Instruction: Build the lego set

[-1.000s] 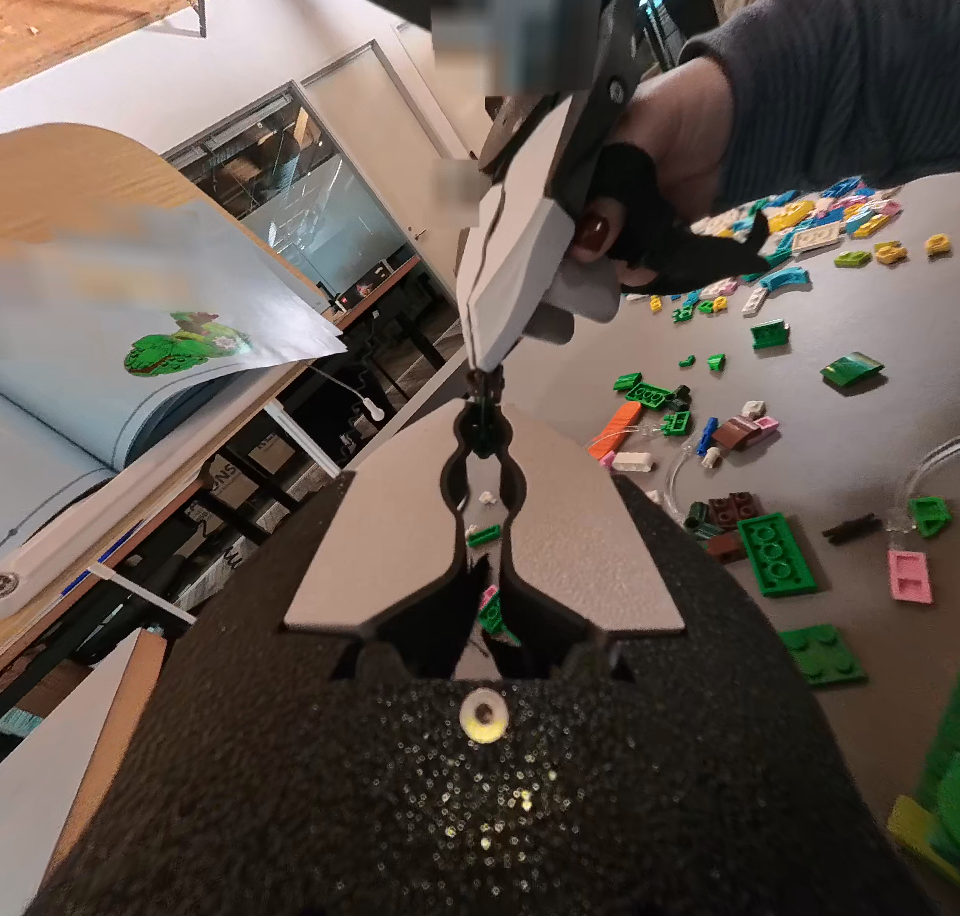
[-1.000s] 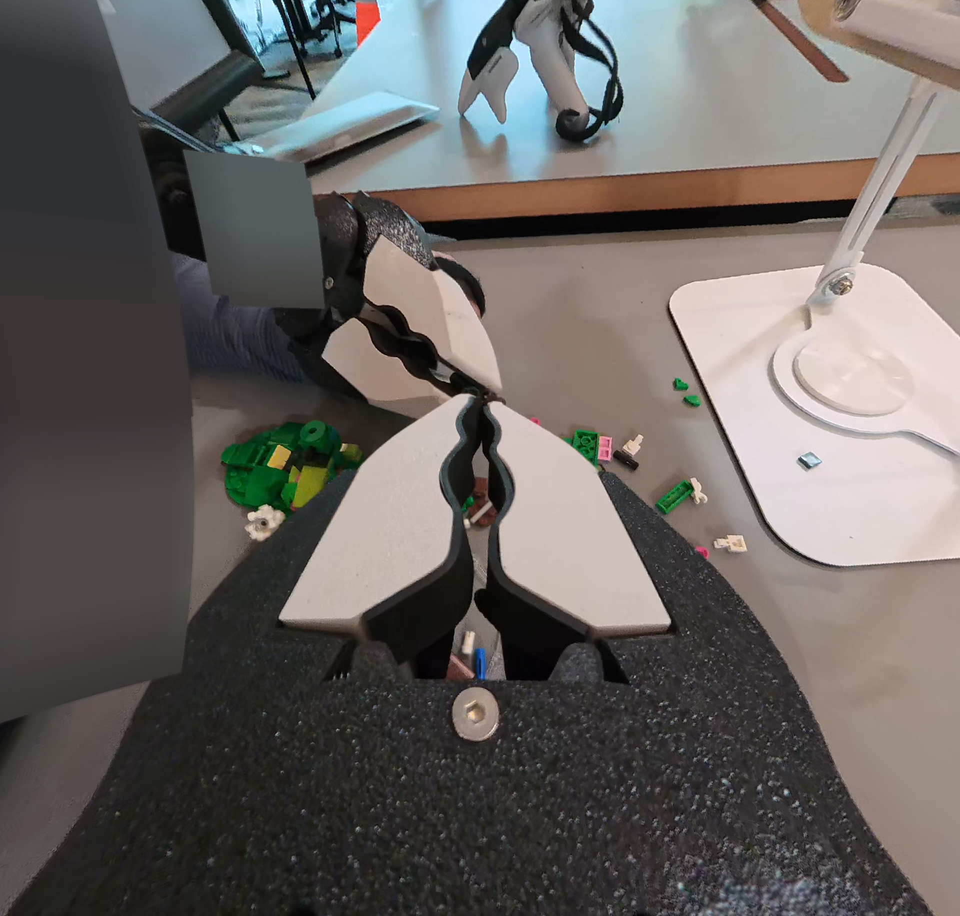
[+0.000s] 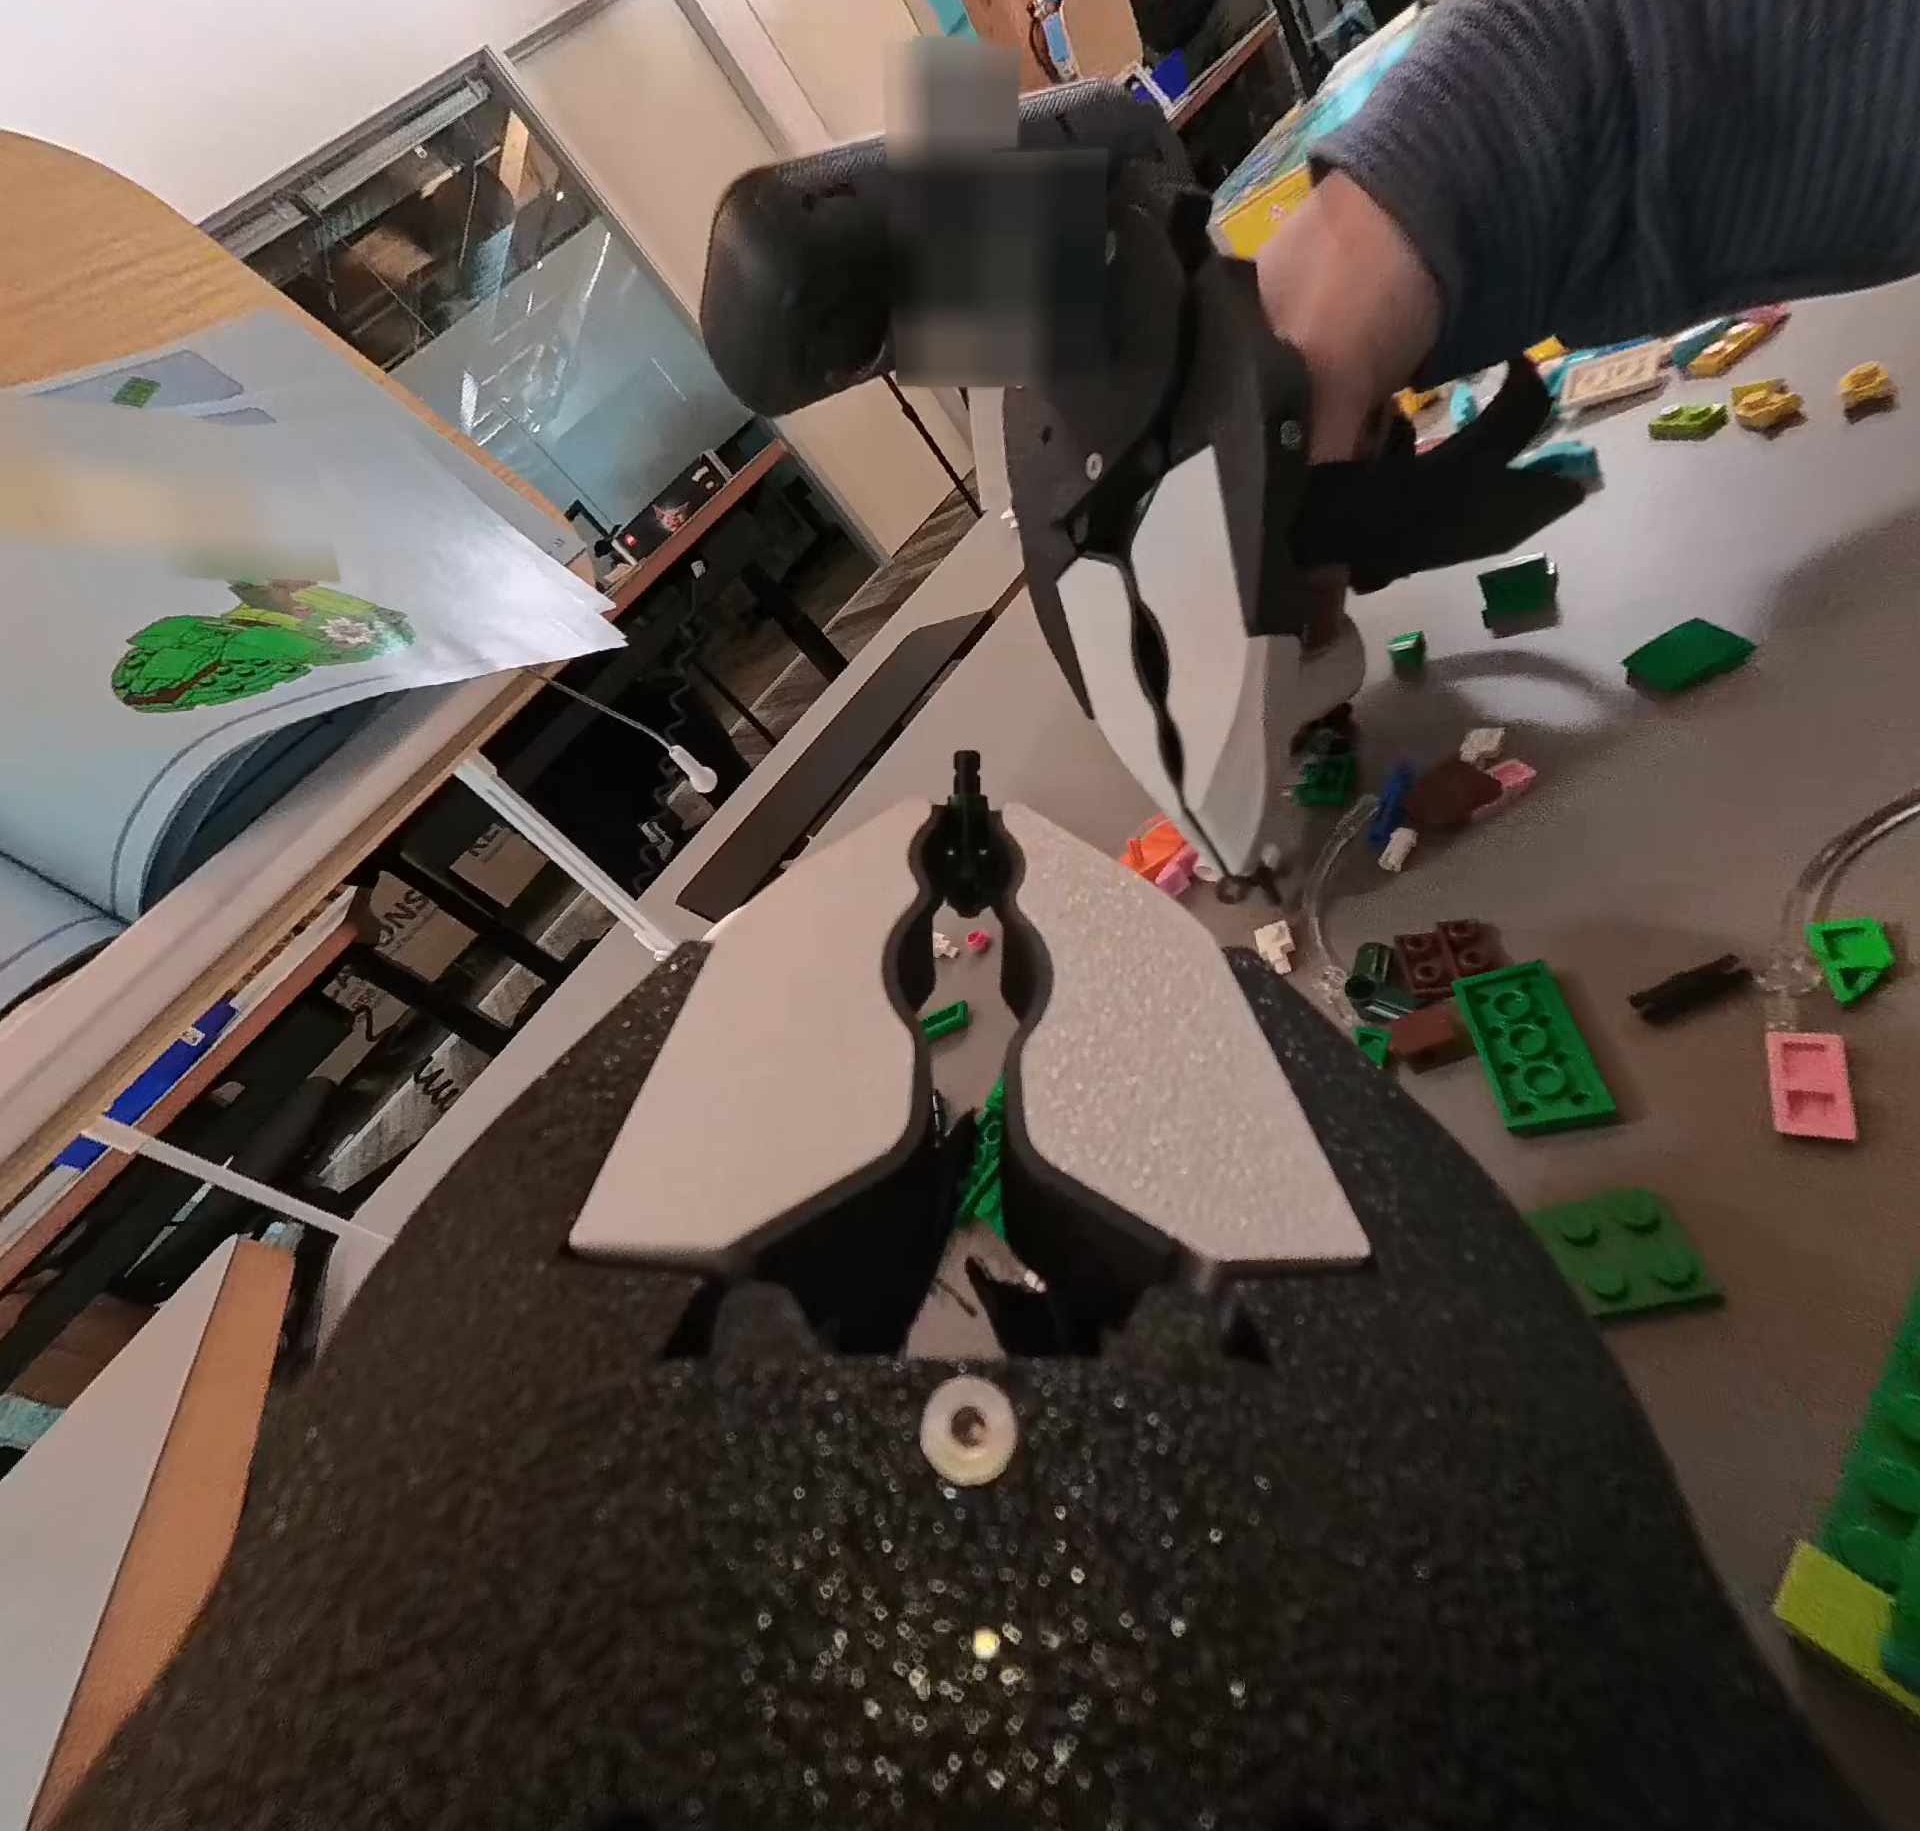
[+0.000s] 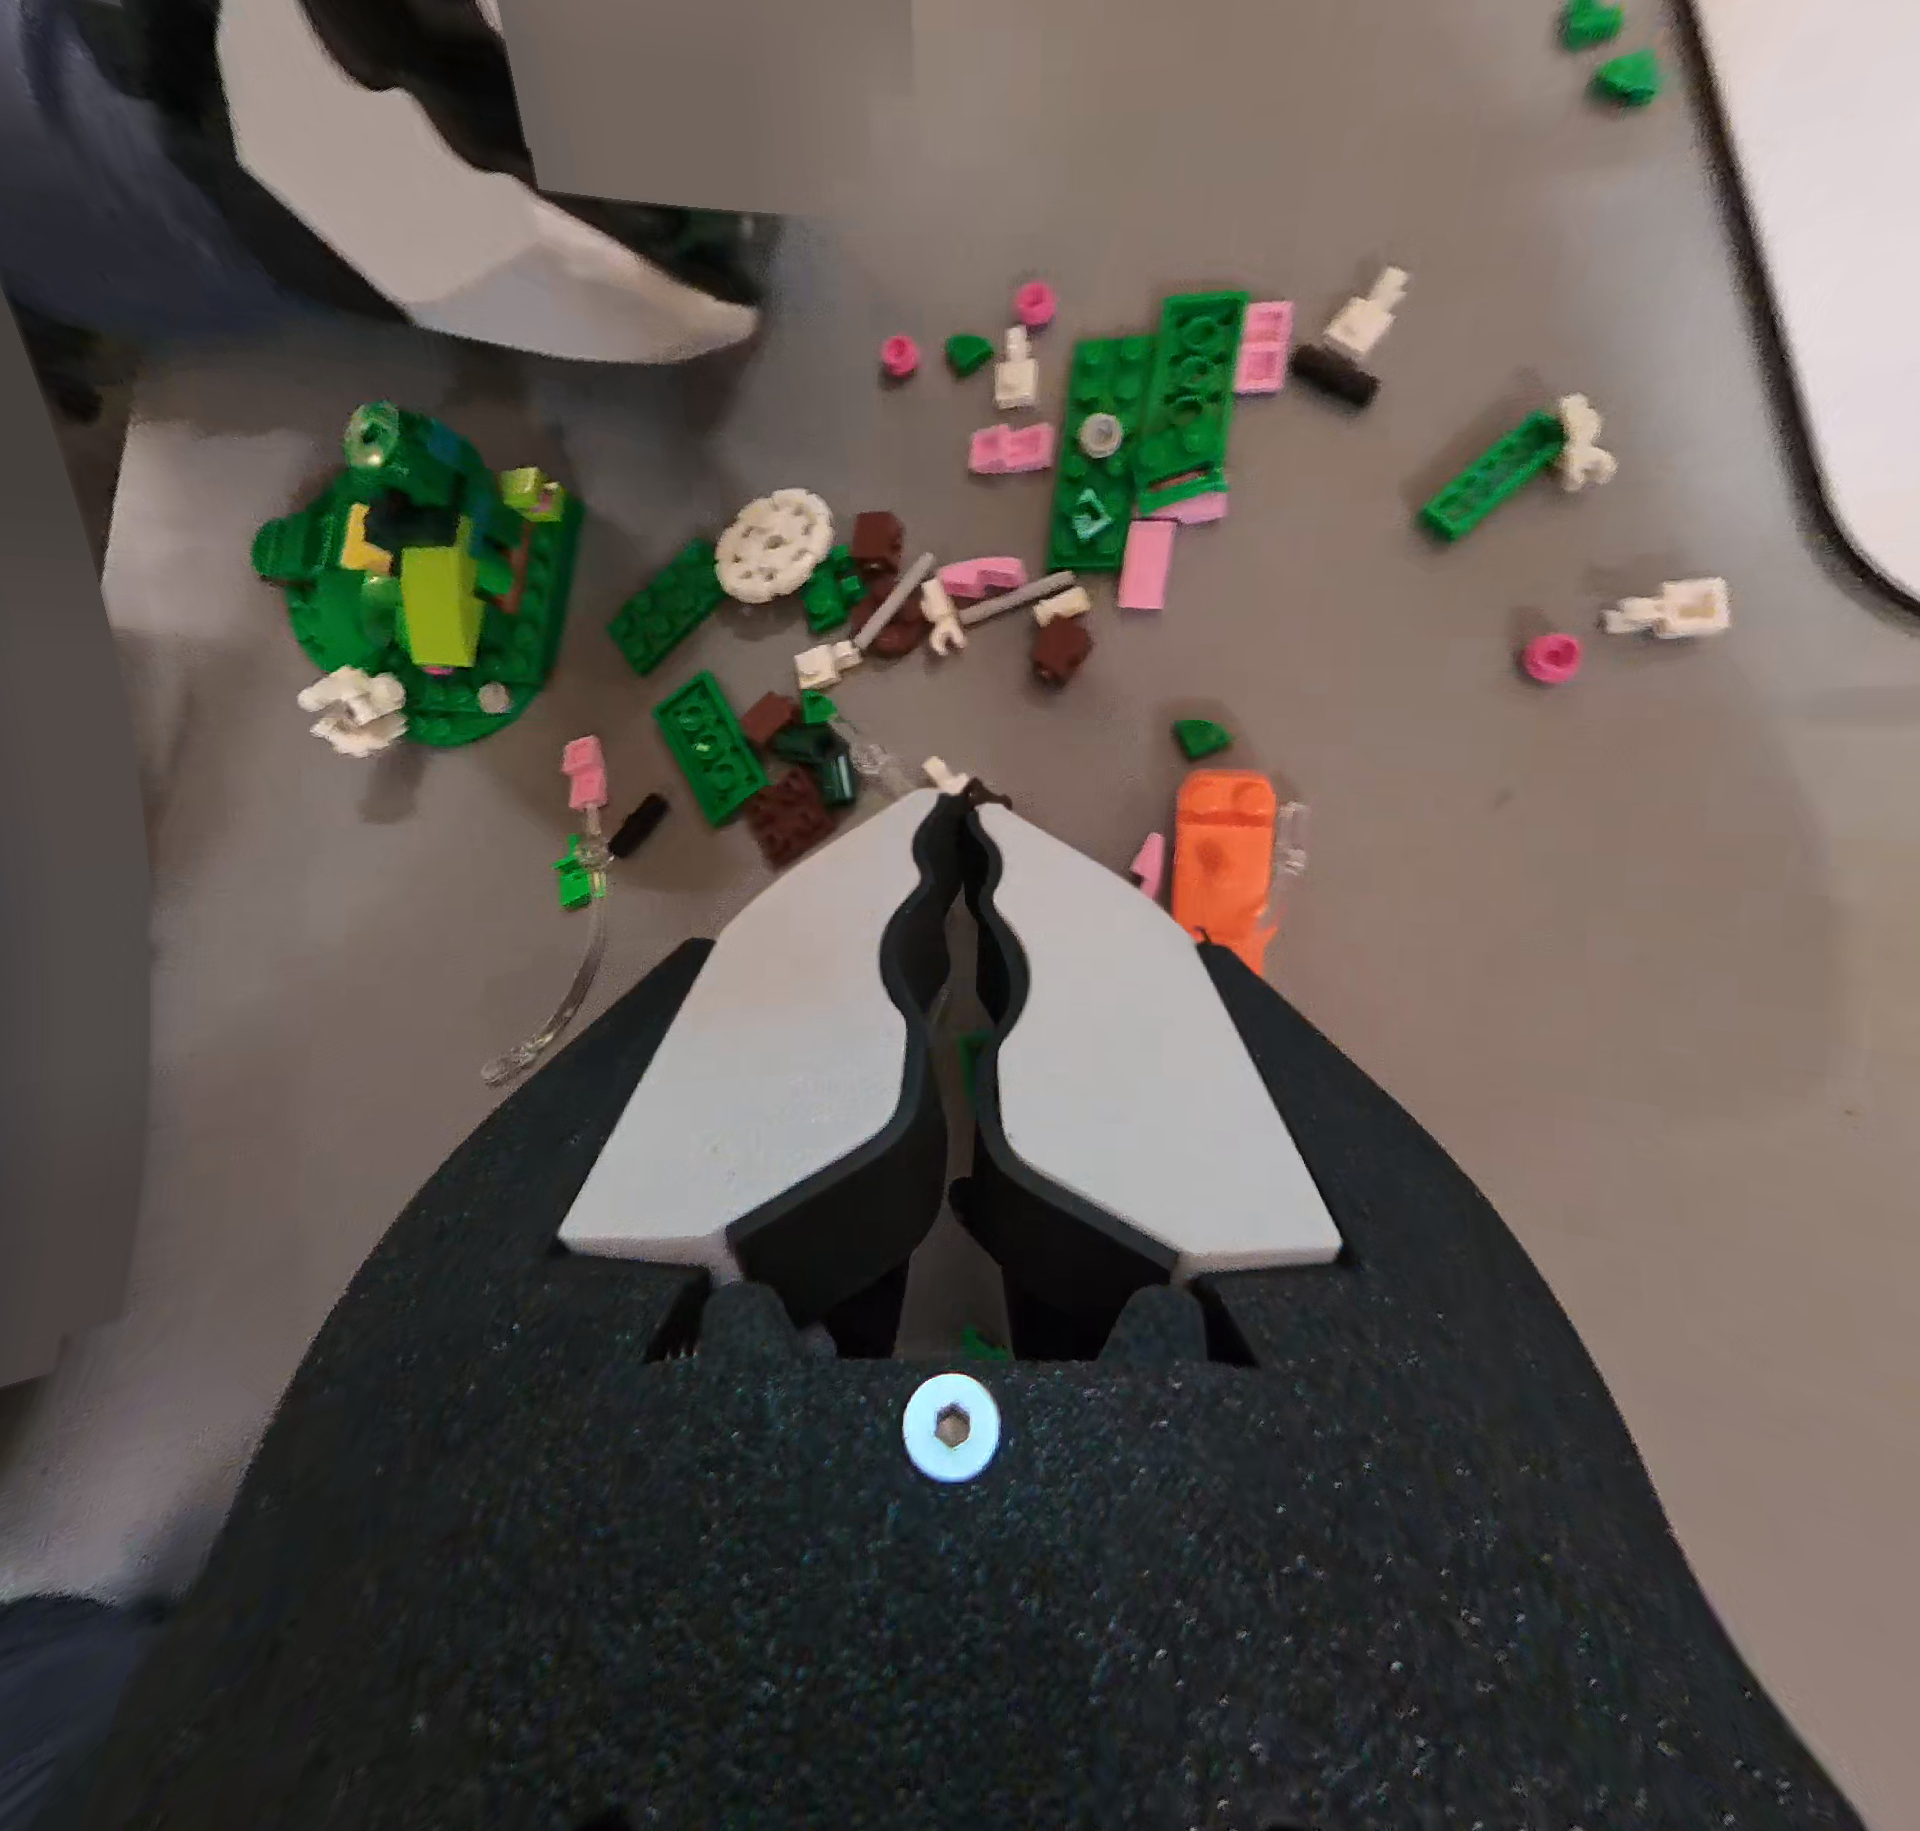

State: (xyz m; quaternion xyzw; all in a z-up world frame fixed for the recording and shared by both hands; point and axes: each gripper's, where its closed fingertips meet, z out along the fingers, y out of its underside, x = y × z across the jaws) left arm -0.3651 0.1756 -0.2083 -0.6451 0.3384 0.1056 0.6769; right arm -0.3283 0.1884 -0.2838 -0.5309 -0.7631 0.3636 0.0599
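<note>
holding a small dark stem piece (image 3: 966,825) pinched at its tips, your left claw (image 3: 968,851) is raised off the grey surface (image 3: 1714,846), the piece's thin end poking out past the fingers. your right claw (image 4: 961,807) is down among the loose bricks, fingers drawn together on a tiny dark bit (image 4: 982,794) at the very tip (whether it is truly gripped or only touched, you cannot tell from this blur). in the left wrist view that same right claw (image 3: 1231,872) shows its tips touching the surface near a small dark ring-like part (image 3: 1247,886).

the step in hand looks like fetching a small part to mate with the stem. the half-built green model (image 4: 416,576) sits well apart to the left of the pile, beside a white flower (image 4: 353,709).

next you probably need to lift the right claw clear, bring the two tips together and line them up carefully; such small pieces slip easily, so keep both grips firm.
</note>
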